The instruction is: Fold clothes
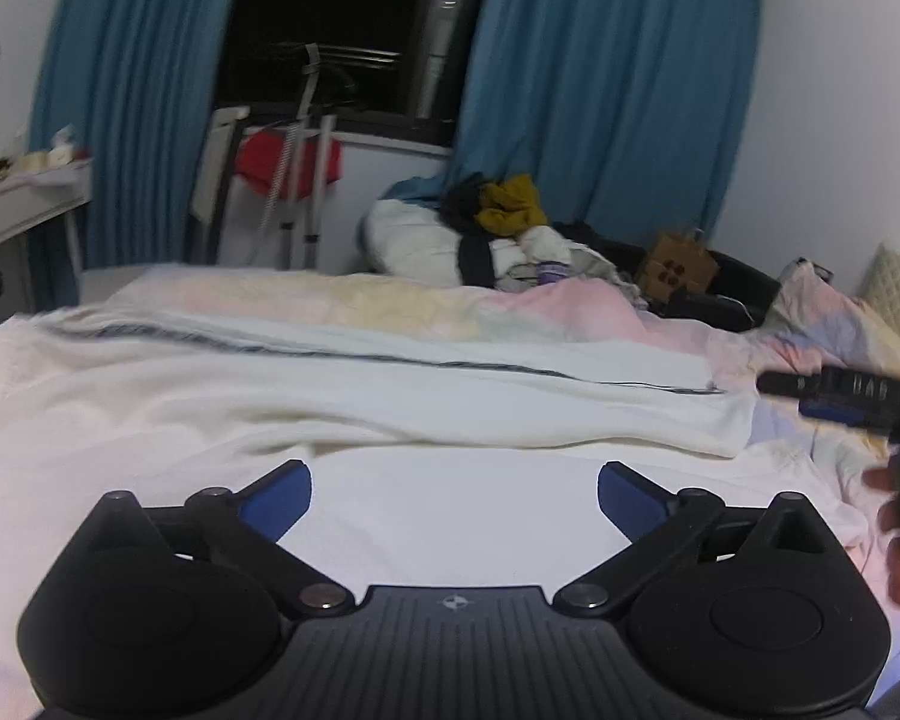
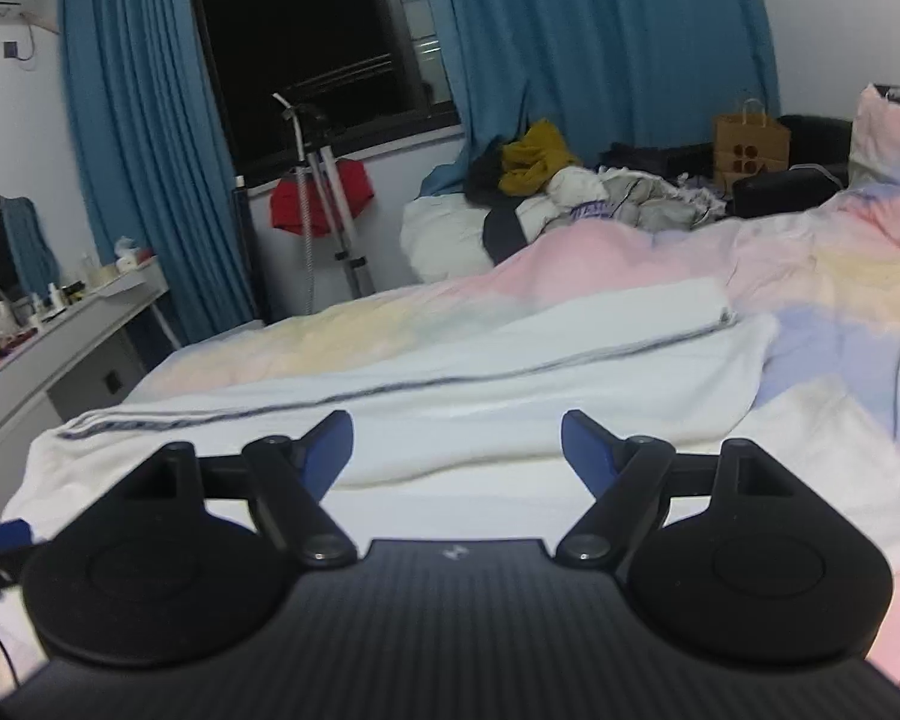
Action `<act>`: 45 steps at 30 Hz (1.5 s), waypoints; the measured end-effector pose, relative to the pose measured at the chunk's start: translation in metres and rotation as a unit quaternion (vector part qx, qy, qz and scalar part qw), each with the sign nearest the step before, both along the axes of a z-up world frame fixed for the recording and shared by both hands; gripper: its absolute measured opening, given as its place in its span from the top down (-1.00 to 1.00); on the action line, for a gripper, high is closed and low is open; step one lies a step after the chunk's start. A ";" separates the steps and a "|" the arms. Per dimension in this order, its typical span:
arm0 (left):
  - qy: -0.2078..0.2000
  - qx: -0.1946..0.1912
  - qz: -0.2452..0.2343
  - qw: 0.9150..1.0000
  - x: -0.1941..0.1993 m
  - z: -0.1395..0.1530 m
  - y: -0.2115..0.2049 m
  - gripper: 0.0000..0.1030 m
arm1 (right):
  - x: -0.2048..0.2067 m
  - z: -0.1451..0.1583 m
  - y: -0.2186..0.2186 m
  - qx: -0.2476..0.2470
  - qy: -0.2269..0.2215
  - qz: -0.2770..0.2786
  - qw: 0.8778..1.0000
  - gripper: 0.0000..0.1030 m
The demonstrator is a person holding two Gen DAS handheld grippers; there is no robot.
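Observation:
A white garment with a thin dark stripe [image 1: 390, 396] lies spread and partly folded lengthwise on the bed; it also shows in the right wrist view [image 2: 510, 384]. My left gripper [image 1: 455, 498] is open and empty, just above the garment's near edge. My right gripper [image 2: 457, 450] is open and empty, above the same white cloth. The right gripper and the hand holding it also show at the right edge of the left wrist view [image 1: 846, 396].
The bed has a pastel pink, yellow and blue cover [image 2: 810, 276]. A pile of clothes [image 1: 510, 228] and a brown paper bag [image 1: 678, 267] sit at its far side. A grey desk [image 2: 60, 348] stands left, a drying rack with a red garment [image 1: 288, 168] by the window.

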State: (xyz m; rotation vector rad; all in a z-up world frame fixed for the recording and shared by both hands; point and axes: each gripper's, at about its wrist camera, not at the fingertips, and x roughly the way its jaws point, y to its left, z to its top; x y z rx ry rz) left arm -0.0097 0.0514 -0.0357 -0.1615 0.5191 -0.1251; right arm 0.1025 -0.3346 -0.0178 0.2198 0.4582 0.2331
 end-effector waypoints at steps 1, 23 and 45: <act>0.010 -0.014 0.017 1.000 -0.004 0.000 0.012 -0.99 | 0.001 -0.006 0.000 0.003 0.011 0.000 1.000 -0.52; 0.203 -0.321 0.362 0.851 -0.032 -0.052 0.229 -0.88 | 0.030 -0.060 -0.060 0.150 0.142 -0.159 0.965 -0.52; 0.135 -0.448 0.275 0.840 -0.021 -0.074 0.243 -0.53 | 0.023 -0.066 -0.077 0.208 0.158 -0.173 0.950 -0.52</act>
